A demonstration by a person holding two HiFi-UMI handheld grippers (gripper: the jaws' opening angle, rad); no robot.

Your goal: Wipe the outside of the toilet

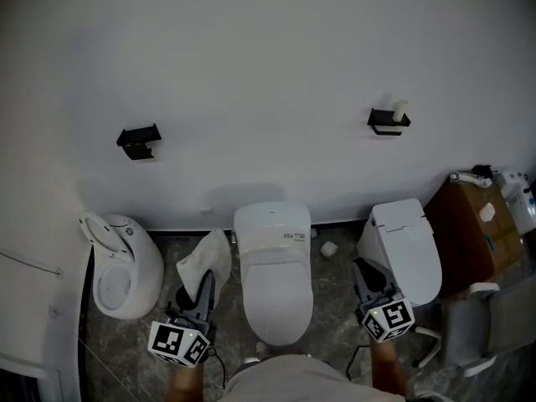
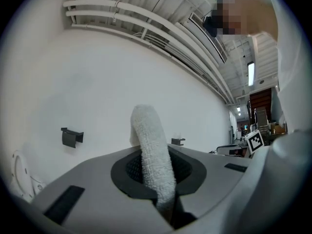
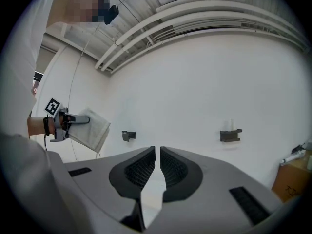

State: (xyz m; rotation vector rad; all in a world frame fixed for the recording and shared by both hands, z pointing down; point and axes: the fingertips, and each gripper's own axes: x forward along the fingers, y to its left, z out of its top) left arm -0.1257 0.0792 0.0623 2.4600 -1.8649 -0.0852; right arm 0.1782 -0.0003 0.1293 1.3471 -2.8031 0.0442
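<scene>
left hand-held gripper [image 1: 204, 281] is being clenched on the white towel [image 1: 209, 256], the right hand-held gripper [image 1: 365, 271] closed and empty; flat, firm contact along the toilet [image 1: 275, 296] is being advised.

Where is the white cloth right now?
The cloth is clamped in the left gripper, just left of the middle toilet in the head view.

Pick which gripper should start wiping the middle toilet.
Left. The left gripper is clamped on the cloth, next to the toilet. The right gripper holds nothing, its jaws nearly together.
</scene>
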